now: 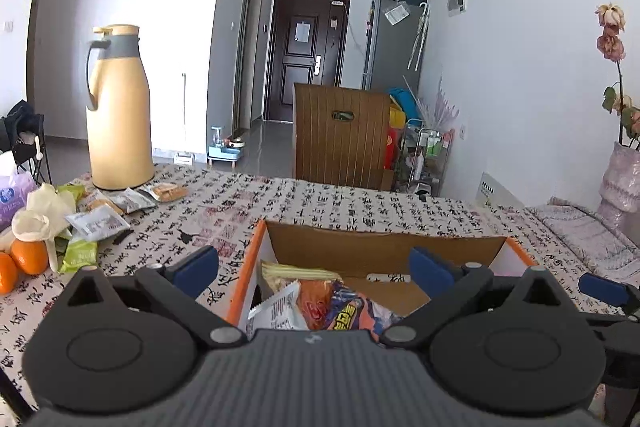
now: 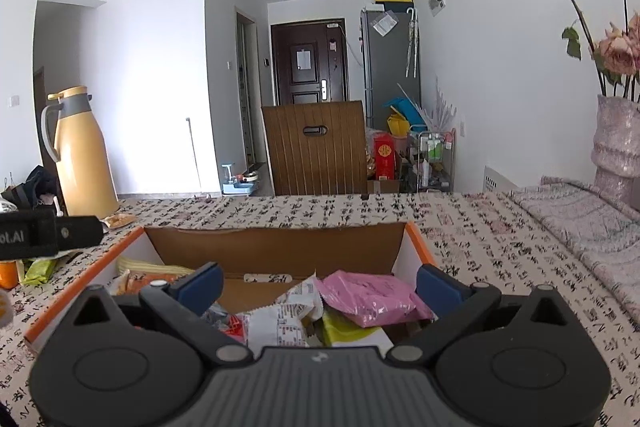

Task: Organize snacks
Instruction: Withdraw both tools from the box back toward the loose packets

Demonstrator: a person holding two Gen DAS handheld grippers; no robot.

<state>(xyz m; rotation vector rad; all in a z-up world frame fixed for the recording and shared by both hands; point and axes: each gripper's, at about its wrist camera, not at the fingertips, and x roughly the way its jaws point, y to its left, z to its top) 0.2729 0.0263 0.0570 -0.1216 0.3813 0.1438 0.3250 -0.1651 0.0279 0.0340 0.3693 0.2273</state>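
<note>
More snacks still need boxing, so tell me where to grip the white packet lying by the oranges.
Grip the white packet across its free right-hand edge, coming from the right, the box side. It lies flat on the pile of other packets, and the glove and oranges crowd its left. The left tongs are open and empty, so they probably suit.

A lived-in home: at frame centre a dark front door (image 1: 306, 57) ends a hallway with a grey fridge (image 1: 394, 43) beside it, a wooden chair (image 1: 340, 137) stands behind the cloth-covered worktop (image 1: 360, 203), a thermos jug (image 1: 118, 111) at left, and dried roses in a vase (image 2: 618, 143) at right.
</note>
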